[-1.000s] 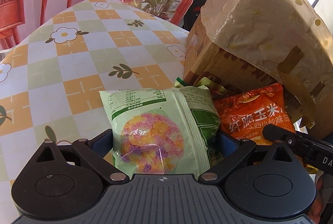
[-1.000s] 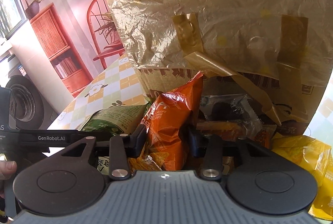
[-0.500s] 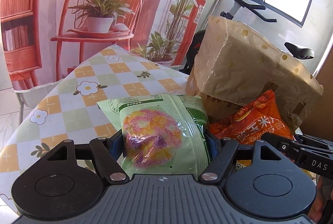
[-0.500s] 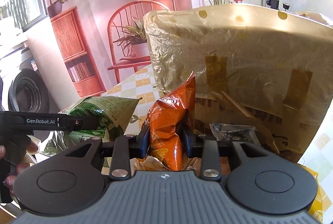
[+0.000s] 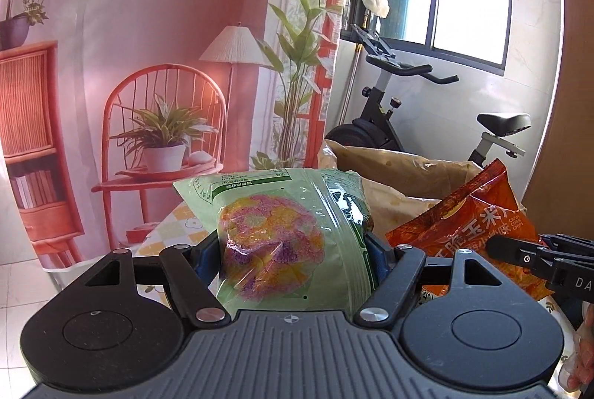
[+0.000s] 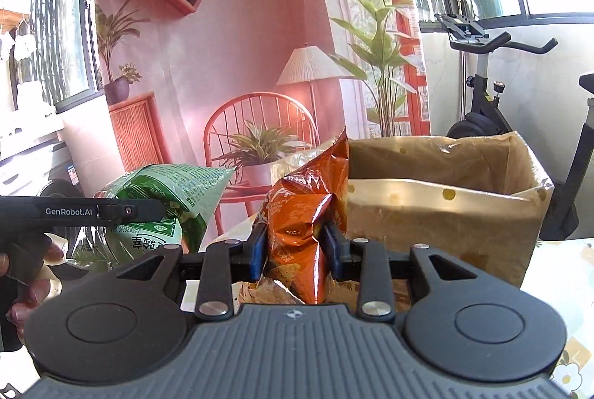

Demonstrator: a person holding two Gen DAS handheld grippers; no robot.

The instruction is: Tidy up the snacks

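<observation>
— 2 bags are up off the table at once. Start with the left wrist camera?

— There the left gripper (image 5: 293,250) has its blue pads clamped on both sides of a green snack bag (image 5: 286,232), the one with a clear window showing pink, purple and yellow puffed pieces. The jaws stand wide, because the bag is fat, and it sticks up upright between them. To the right, an orange corn chips bag (image 5: 467,228) tilts up in the other tool, whose black arm crosses its lower edge.

— And behind them?

— A cardboard box (image 5: 404,172) lined with spotted beige plastic, open at the top, just beyond both bags. A patch of checked floral tablecloth (image 5: 174,232) shows low on the left, and an exercise bike (image 5: 404,105) stands by the window.

— Now the right wrist camera.

— The right gripper (image 6: 293,248) is squeezed nearly together on the orange corn chips bag (image 6: 304,209), pinching its crumpled middle, the top corner pointing up. The cardboard box (image 6: 441,206) sits just right of it and behind, its mouth open; I cannot see the bottom. On the left, the green snack bag (image 6: 167,198) hangs in the left tool's black arm, with a person's fingers (image 6: 22,284) wrapped on the handle at the frame edge.

— Do the 2 bags touch?

— No, apart, side by side, both near the box.
</observation>
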